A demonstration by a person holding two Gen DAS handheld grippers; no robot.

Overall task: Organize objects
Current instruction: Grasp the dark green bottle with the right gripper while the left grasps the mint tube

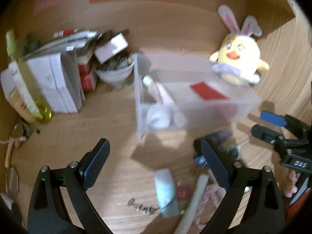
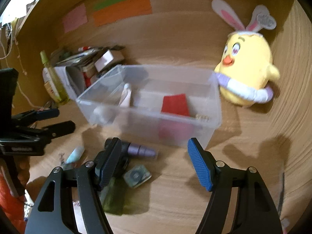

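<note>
A clear plastic bin (image 1: pixel 239 107) (image 2: pixel 214 105) stands on the wooden desk. It holds a red card (image 1: pixel 207 91) (image 2: pixel 175 104), a pale tube (image 1: pixel 161 93) (image 2: pixel 125 94) and a white item. Loose items lie in front of it: a light-blue tube (image 1: pixel 165 189) (image 2: pixel 75 154), a purple-tipped black object (image 2: pixel 140 150) and a small square packet (image 2: pixel 137 175). My left gripper (image 1: pixel 154 158) is open and empty above the desk. My right gripper (image 2: pixel 152 163) is open and empty over the loose items; it also shows in the left wrist view (image 1: pixel 271 124).
A yellow chick plush with rabbit ears (image 1: pixel 237 62) (image 2: pixel 247 72) stands right of the bin. At the back left are white boxes (image 1: pixel 56 81), a yellow-green bottle (image 1: pixel 25 81) (image 2: pixel 52 81), a bowl of small things (image 1: pixel 115 72) and stacked papers. Coloured sticky notes (image 2: pixel 120 9) are on the back wall.
</note>
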